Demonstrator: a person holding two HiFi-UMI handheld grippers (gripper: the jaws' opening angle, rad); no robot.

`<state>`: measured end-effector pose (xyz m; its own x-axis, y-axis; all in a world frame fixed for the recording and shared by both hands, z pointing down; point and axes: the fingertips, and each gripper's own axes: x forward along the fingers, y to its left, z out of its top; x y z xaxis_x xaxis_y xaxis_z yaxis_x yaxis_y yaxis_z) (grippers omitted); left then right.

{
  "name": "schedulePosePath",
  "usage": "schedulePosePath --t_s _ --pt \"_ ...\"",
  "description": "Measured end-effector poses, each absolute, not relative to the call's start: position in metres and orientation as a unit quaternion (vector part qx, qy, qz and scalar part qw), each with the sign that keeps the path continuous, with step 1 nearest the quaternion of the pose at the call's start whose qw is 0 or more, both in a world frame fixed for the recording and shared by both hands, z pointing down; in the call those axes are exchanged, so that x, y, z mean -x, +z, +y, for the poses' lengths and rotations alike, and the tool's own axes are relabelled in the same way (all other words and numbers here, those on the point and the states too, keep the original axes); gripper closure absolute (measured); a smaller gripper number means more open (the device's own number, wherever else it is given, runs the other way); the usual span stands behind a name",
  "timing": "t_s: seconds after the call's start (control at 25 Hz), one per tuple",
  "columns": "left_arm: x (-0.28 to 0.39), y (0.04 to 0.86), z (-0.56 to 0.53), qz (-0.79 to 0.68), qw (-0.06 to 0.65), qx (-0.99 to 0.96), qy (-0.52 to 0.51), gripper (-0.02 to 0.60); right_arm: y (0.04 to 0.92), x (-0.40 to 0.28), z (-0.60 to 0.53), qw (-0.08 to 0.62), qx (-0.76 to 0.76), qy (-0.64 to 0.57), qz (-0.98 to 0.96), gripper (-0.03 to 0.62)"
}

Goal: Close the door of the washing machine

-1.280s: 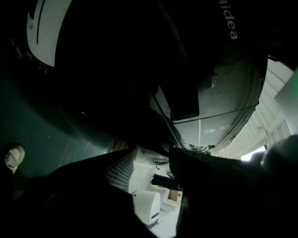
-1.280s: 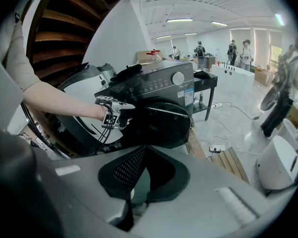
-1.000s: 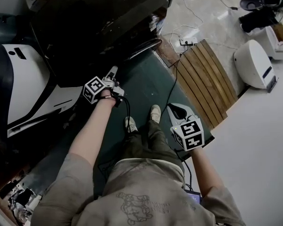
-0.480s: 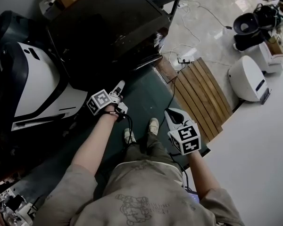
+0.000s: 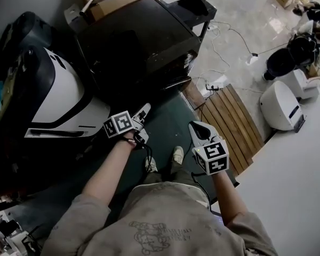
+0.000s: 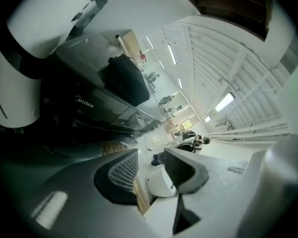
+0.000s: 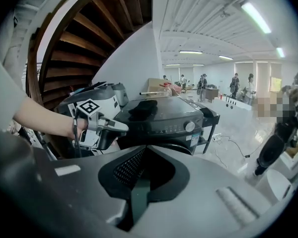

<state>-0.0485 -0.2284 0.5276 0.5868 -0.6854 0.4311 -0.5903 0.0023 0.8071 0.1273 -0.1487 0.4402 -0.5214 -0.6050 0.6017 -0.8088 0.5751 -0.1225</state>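
Observation:
The dark washing machine (image 5: 144, 41) stands ahead of me, and its top fills the upper middle of the head view. In the right gripper view its control panel with a knob (image 7: 190, 127) faces me, and the door's curved rim (image 7: 181, 147) shows just below; whether it is latched I cannot tell. My left gripper (image 5: 145, 110) hovers near the machine's lower left front, open with nothing between the pads (image 6: 116, 175). My right gripper (image 5: 194, 126) is held farther back over the green mat, shut and empty. The left gripper (image 7: 116, 128) also shows in the right gripper view.
A white-and-black machine (image 5: 53, 100) stands to the left of the washer. A slatted wooden board (image 5: 234, 116), a power strip with cables (image 5: 213, 87) and a white rounded appliance (image 5: 280, 108) lie to the right. A white tabletop (image 5: 298, 191) borders the right. My feet stand on the green mat (image 5: 165, 119).
The head view has tilted up, so the washer's whole top now shows. Both grippers keep about the same places before me, and their jaws have not changed.

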Motion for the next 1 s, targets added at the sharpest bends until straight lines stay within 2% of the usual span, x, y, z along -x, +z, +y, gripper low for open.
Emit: schedulePosePath --t_s 0.08,0.28,0.72,0.84,1.0 --pt "0.052 0.509 -0.220 -0.457 0.514 -0.725 -0.025 0.429 0.431 -0.119 -0.145 0.259 -0.412 0.181 -0.855 0.566" --pt "0.069 0.456 -0.200 -0.481 0.402 -0.779 0.016 0.546 0.400 -0.097 -0.129 0.247 -0.396 0.146 -0.872 0.566" --pt "0.085 0.357 -0.152 -0.488 0.258 -0.832 0.061 0.546 0.315 -0.070 -0.113 0.176 -0.384 0.094 -0.901 0.566" --pt "0.089 0.329 -0.142 -0.496 0.234 -0.834 0.055 0.579 0.290 -0.068 -0.108 0.155 -0.384 0.078 -0.907 0.566" --pt "0.089 0.291 -0.131 -0.500 0.190 -0.843 0.057 0.580 0.262 -0.070 -0.103 0.142 -0.384 0.039 -0.911 0.566"
